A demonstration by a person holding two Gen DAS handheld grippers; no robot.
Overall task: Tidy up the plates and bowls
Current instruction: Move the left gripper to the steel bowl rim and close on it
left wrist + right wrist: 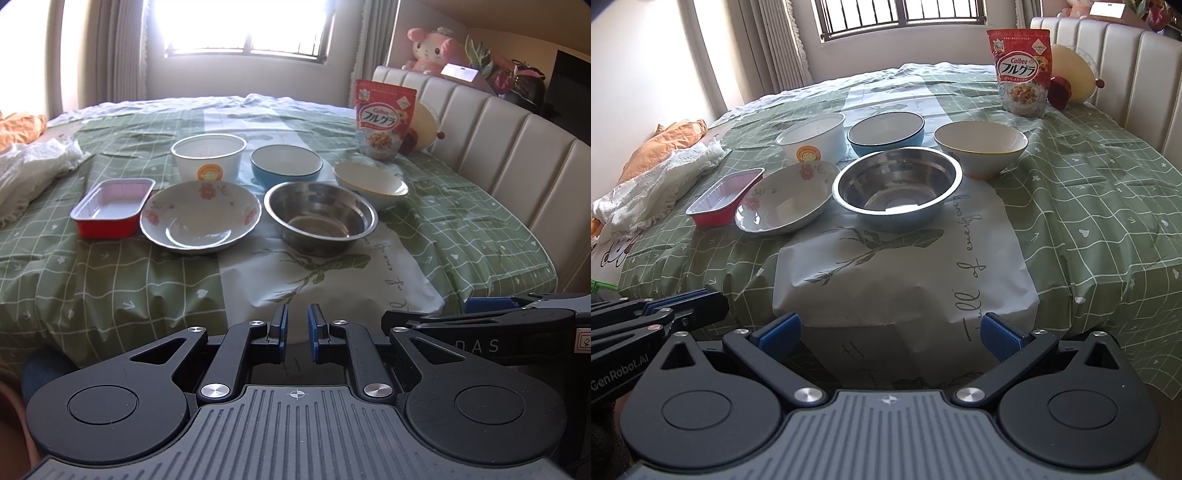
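Note:
Dishes stand in two rows on a green checked cloth over a bed. Front row: a red foil tray (112, 206) (726, 195), a flowered white plate (201, 216) (783, 197) and a steel bowl (320, 218) (897, 188). Back row: a white tub-shaped bowl (208, 157) (812, 136), a blue bowl (286, 166) (885, 131) and a cream bowl (371, 182) (980, 147). My left gripper (297, 325) is shut and empty, well short of the dishes. My right gripper (890, 332) is open and empty, also at the near edge of the bed.
A red cereal bag (384, 118) (1023, 70) stands at the back right beside a cream padded headboard (517, 147). White lace fabric (33, 170) (653, 184) and an orange cloth (668, 142) lie at the left. A window (243, 29) is behind.

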